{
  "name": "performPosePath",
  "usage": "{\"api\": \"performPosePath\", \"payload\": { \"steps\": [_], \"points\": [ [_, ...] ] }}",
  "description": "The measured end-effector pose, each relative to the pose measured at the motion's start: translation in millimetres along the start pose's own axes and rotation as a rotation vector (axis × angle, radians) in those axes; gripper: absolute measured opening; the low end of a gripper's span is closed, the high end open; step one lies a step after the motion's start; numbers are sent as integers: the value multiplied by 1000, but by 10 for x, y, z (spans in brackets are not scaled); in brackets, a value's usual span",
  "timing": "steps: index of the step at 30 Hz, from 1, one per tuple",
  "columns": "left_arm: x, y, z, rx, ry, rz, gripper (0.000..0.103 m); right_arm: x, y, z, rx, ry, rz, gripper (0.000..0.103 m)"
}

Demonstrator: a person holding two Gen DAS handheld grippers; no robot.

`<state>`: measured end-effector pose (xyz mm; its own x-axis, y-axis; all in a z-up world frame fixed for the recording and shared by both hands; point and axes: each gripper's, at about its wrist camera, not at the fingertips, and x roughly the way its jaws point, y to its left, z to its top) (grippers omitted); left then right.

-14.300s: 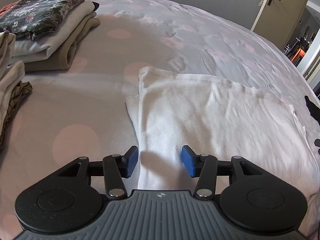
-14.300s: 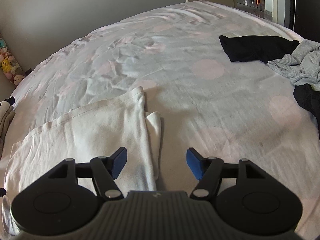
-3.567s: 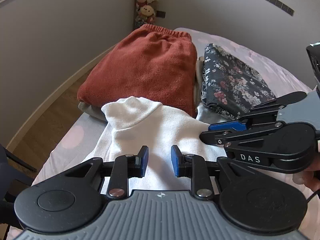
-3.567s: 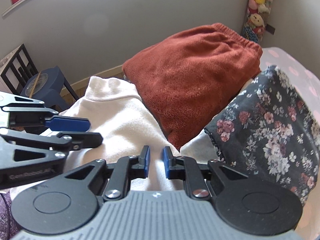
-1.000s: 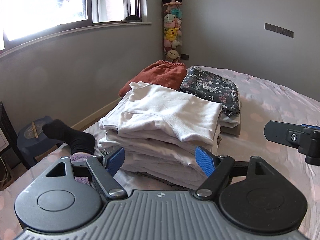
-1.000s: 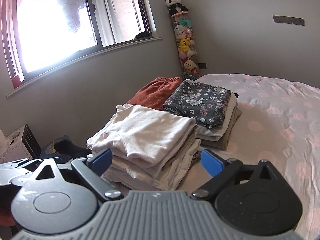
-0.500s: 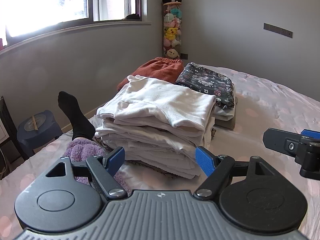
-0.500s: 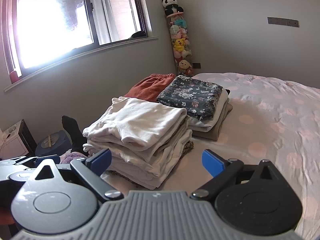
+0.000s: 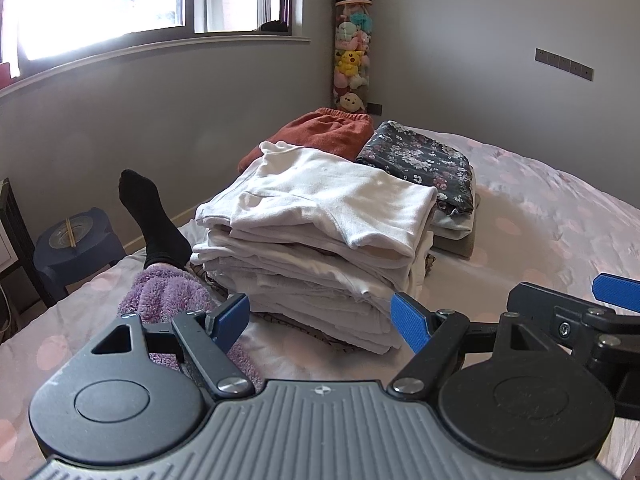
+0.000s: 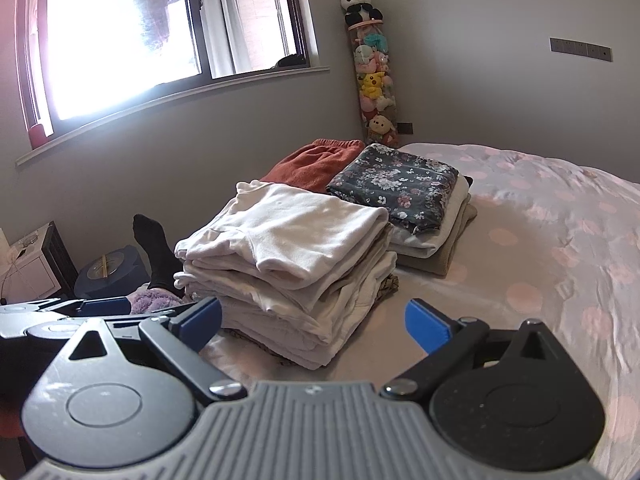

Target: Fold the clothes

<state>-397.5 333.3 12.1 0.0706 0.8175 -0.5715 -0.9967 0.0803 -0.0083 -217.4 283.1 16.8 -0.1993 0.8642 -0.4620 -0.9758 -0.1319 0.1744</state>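
A folded white top [image 9: 328,196] [image 10: 288,224] lies on top of a tall pile of pale folded clothes [image 9: 320,280] [image 10: 304,304] at the bed's corner. My left gripper [image 9: 320,320] hangs open in front of that pile, a short way back from it, holding nothing. In the right wrist view my right gripper [image 10: 312,320] is also open and empty, facing the same pile. The right gripper's fingers [image 9: 616,286] show at the right edge of the left wrist view. The left gripper's fingers [image 10: 104,306] show at the left edge of the right wrist view.
Behind the pile lie a rust-red folded garment [image 9: 320,136] [image 10: 316,164] and a dark floral one [image 9: 416,160] [image 10: 396,184] on beige folded pieces. A person's black-socked foot [image 9: 148,216] and purple fleece leg [image 9: 168,292] rest at the left. The dotted bedcover [image 10: 540,248] stretches right. A blue stool [image 9: 72,244] stands by the wall.
Both grippers have drawn back from the pile over the last second, so it looks smaller. The socked foot has lifted upright. 3.6 s ago both grippers were shut on the white top.
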Motion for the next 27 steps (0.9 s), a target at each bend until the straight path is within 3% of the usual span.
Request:
{"api": "performPosePath", "payload": {
  "steps": [27],
  "points": [
    [-23, -56, -17, -6, 10, 16, 77, -41, -46, -79, 38, -19, -10, 99]
  ]
}}
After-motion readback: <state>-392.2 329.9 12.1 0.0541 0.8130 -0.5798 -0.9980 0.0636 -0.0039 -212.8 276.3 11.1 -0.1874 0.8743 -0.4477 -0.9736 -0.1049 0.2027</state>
